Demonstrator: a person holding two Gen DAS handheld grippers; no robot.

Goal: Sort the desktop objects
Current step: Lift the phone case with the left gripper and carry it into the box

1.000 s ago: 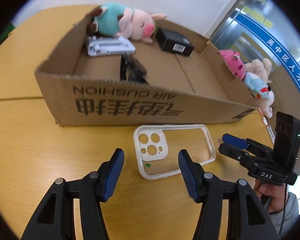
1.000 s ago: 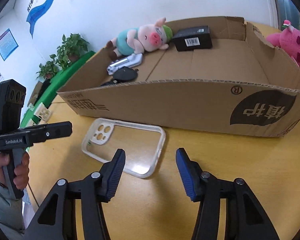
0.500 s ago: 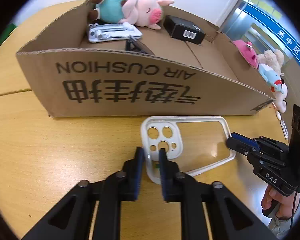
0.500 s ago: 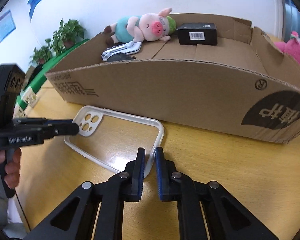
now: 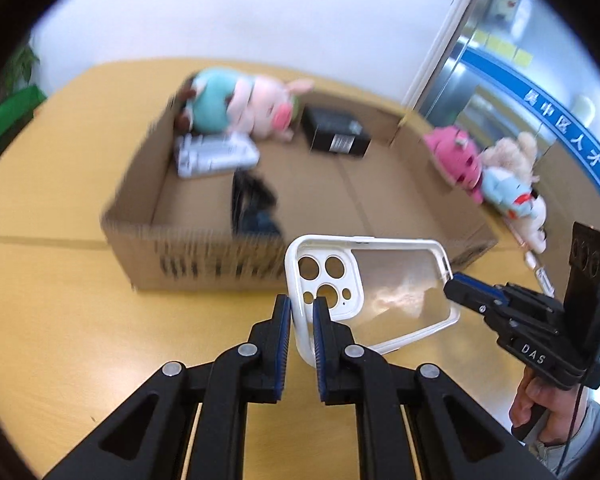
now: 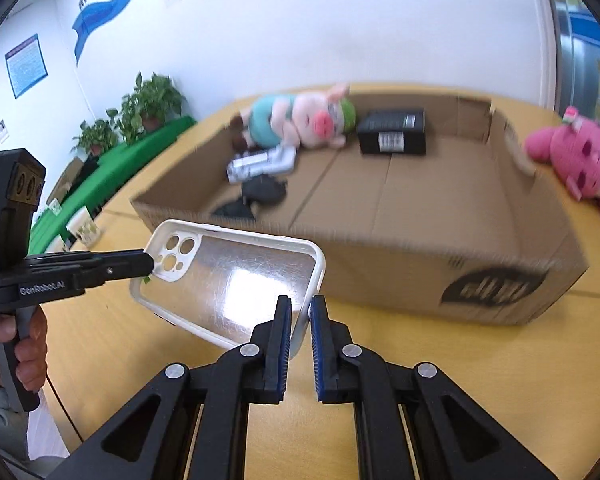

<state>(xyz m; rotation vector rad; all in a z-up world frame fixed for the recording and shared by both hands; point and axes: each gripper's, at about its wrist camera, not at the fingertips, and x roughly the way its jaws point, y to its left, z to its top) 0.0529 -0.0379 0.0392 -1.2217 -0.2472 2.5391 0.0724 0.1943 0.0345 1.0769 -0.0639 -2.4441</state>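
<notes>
A clear phone case with a white rim (image 5: 384, 284) hangs in the air in front of the cardboard box (image 5: 204, 256). My left gripper (image 5: 301, 312) is shut on its camera end. My right gripper (image 6: 300, 316) is shut on its opposite end; the case also shows in the right wrist view (image 6: 236, 276). The box (image 6: 440, 276) holds a pig plush (image 5: 252, 104), a black box (image 5: 336, 132), a white stand (image 5: 216, 156) and a dark object (image 5: 252, 204).
Pink and pale plush toys (image 5: 496, 172) lie on the wooden table (image 5: 60, 320) right of the box. A pink plush (image 6: 576, 156) shows at the right in the right wrist view. Potted plants (image 6: 140, 112) stand by the wall.
Both grippers, shut on the case's ends, have lifted it off the table and up toward the box. A second ago both were open above the lying case.
</notes>
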